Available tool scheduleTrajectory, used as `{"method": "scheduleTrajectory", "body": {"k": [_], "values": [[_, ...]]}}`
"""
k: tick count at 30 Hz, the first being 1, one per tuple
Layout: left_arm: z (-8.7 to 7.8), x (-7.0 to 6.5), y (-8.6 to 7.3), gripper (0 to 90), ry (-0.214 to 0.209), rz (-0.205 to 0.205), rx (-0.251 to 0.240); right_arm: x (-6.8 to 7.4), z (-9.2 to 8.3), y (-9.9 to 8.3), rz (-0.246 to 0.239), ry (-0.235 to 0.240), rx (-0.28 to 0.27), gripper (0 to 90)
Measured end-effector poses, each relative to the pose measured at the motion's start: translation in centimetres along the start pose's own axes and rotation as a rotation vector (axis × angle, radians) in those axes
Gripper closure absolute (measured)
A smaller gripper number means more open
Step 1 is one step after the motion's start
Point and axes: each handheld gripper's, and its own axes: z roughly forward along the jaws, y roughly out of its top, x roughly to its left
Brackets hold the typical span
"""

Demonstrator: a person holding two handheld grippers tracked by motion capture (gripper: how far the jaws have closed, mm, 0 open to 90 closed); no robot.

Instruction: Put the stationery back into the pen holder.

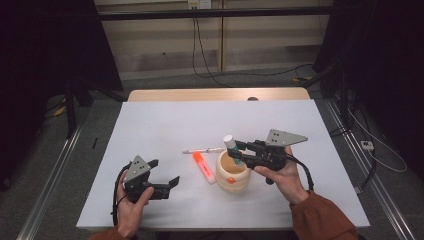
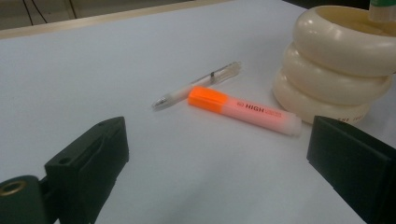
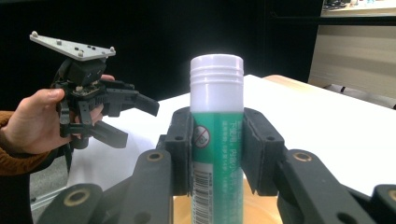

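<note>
One glue stick [image 3: 217, 135], a smooth green-and-white plastic cylinder, is clamped upright in the right gripper [image 1: 241, 153] directly above the mouth of the cream ringed holder [image 1: 232, 172], near the surface's front edge. Its long axis is held vertical. The left gripper [image 1: 164, 172] is kept open and empty, well apart toward the front-left corner.

A glue stick [image 1: 231, 148] is being held upright between the jaws of the right gripper [image 1: 239, 151], directly over the holder [image 1: 232, 173]. A highlighter [image 1: 204, 167] is lying just left of the holder, with a pen [image 1: 203, 150] lying behind it. The left gripper [image 1: 165, 173] is being held farther left.
</note>
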Motion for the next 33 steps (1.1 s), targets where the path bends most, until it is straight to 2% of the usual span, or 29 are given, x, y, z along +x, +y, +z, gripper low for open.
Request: {"method": "scheduleTrajectory", "body": {"k": [2, 13, 29, 31, 33], "values": [[0.0, 0.0, 0.0, 5.3, 0.001, 0.001, 0.002, 0.0, 0.2, -0.1, -0.009, 0.003, 0.010, 66.4], [0.0, 0.0, 0.0, 5.4, -0.001, -0.003, -0.002, -0.6, 0.5, -1.9, 0.007, -0.018, 0.068, 66.2], [0.1, 0.0, 0.0, 5.3, -0.002, 0.000, 0.002, -0.5, 0.4, -2.4, 0.001, -0.034, 0.114, 66.0], [0.1, 0.0, 0.0, 5.3, -0.002, -0.006, 0.001, -0.5, 0.4, -2.4, 0.009, -0.028, 0.111, 62.3], [0.1, 0.1, 0.0, 5.4, -0.001, -0.002, 0.002, -0.5, 0.3, -2.2, 0.019, -0.029, 0.097, 51.6]]}}
